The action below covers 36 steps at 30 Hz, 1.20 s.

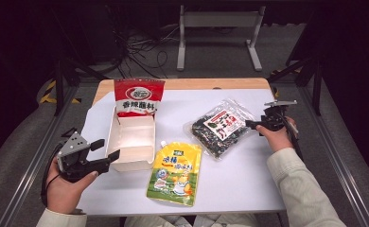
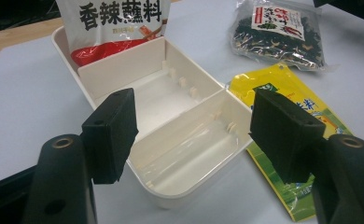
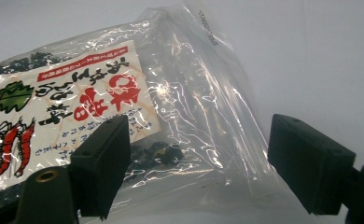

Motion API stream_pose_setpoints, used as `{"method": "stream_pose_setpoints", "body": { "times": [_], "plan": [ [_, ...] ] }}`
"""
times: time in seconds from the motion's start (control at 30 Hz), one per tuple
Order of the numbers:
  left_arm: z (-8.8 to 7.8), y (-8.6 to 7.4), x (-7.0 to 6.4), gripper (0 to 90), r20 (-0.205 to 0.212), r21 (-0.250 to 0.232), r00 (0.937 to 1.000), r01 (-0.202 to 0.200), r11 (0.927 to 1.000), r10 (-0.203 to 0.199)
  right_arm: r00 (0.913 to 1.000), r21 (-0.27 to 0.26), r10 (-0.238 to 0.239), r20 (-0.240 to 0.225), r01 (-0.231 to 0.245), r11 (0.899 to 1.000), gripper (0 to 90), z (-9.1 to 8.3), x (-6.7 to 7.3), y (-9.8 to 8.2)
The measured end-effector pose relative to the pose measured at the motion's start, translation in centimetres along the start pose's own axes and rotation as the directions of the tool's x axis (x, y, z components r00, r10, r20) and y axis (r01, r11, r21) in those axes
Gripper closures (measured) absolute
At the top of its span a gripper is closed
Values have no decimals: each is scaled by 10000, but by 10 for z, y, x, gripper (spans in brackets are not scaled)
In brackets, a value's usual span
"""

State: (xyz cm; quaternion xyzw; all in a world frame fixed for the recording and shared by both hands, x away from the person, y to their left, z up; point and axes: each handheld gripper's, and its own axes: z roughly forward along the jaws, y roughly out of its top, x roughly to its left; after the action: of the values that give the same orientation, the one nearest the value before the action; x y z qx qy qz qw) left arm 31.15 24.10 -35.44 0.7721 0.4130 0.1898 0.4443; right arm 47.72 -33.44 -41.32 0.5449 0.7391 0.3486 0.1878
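Note:
A white divided box [image 1: 131, 140] [image 2: 180, 121] lies left of the table's centre, and a red and white sauce packet [image 1: 138, 97] [image 2: 115, 23] leans in its far end. A yellow pouch [image 1: 175, 173] [image 2: 292, 112] lies flat beside it. A clear bag of dark dried seaweed [image 1: 220, 126] [image 3: 124, 116] [image 2: 278, 32] lies to the right. My left gripper [image 1: 105, 150] [image 2: 194, 135] is open at the box's near left corner, nothing between its jaws. My right gripper [image 1: 250, 124] [image 3: 199, 163] is open at the clear bag's right edge, jaws either side of that edge.
The white table top [image 1: 230, 184] has bare room at the front right and along the left side. A wooden strip [image 1: 206, 83] runs along the far edge. Cables and a metal frame [image 1: 218, 28] stand on the floor beyond.

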Motion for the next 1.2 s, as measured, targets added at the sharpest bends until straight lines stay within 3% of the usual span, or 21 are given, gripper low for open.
{"method": "stream_pose_setpoints", "body": {
  "times": [0.5,1.0,1.2],
  "plan": [
    [5,0,0,318,52,299,9999,-139,9995,137,9994,153,330,80,-332,9993,203,14,-7,-3],
    [10,1,-1,311,237,295,9993,-306,9991,299,9979,399,613,221,-621,9973,103,36,-13,-9],
    [10,2,-2,311,264,345,9990,-378,9987,369,9990,577,156,421,-180,9982,145,37,-9,-9]
  ]
}}
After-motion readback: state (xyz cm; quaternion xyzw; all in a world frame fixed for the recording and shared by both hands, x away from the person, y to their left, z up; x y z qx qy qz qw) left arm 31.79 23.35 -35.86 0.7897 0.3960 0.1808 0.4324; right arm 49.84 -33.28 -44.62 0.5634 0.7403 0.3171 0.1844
